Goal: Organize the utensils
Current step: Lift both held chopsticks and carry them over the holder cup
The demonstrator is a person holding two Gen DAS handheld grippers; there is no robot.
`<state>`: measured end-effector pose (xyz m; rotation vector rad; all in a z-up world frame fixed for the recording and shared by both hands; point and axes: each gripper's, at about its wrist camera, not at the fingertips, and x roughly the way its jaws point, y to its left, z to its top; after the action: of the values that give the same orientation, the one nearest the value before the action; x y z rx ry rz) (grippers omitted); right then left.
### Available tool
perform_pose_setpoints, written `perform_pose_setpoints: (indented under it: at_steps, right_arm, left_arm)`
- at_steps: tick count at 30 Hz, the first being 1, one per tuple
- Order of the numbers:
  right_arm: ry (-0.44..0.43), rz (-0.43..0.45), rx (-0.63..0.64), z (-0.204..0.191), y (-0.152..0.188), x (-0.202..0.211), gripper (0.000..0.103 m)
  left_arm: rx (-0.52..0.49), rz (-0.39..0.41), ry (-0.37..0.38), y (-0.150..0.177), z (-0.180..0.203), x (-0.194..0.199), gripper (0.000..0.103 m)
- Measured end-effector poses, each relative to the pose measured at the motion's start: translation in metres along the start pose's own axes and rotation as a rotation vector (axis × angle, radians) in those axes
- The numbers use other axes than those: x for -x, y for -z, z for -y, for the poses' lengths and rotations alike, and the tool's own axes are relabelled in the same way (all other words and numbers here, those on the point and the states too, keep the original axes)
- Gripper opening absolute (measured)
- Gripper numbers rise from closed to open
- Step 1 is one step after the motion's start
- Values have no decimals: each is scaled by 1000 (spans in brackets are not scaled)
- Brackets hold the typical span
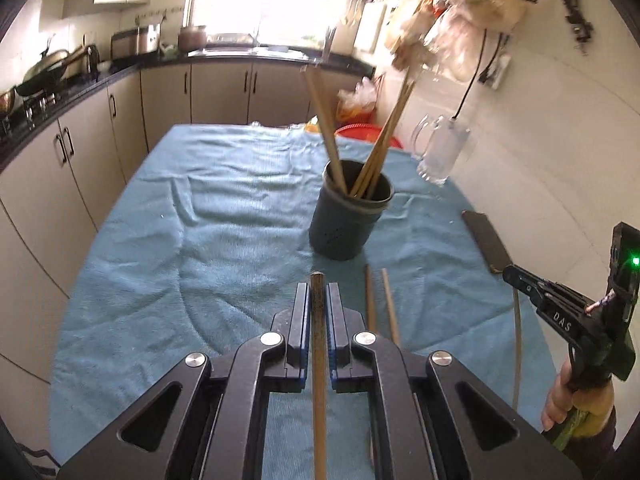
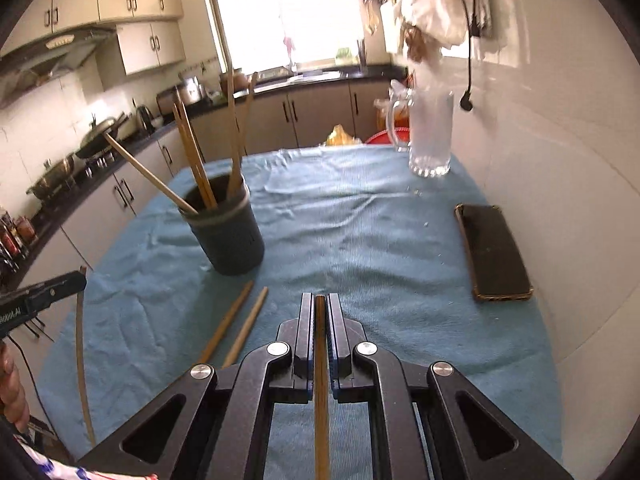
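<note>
A dark round utensil holder [image 1: 346,216] stands on the blue cloth with several wooden chopsticks [image 1: 374,152] leaning in it; it also shows in the right wrist view [image 2: 228,234]. My left gripper [image 1: 319,292] is shut on one chopstick [image 1: 319,380], held above the cloth just short of the holder. My right gripper [image 2: 320,304] is shut on another chopstick [image 2: 321,400], to the right of the holder. Two loose chopsticks [image 2: 236,328] lie on the cloth between the grippers, also seen in the left wrist view [image 1: 380,308].
A black phone [image 2: 494,252] lies on the cloth [image 2: 360,220] at the right by the white wall. A glass mug [image 2: 430,132] stands at the far right corner. Kitchen cabinets and a stove with pans run along the left.
</note>
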<state>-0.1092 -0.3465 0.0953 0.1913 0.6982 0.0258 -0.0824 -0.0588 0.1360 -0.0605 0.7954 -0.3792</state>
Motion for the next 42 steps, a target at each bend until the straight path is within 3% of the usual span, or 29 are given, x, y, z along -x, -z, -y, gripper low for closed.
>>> perform_pose_setpoints:
  at_steps: [13,25,42]
  right_arm:
    - [-37,132,-24,-8,4,74,6]
    - [-62,208,-15,-16,3,113,6]
    - [-72,254,26,-34,-23,123,6]
  left_arm:
    - [-41,125,50,19,24,73,7]
    - [-61,186,90,29,36,107,7]
    - [-58,244,67,3,33,121,7]
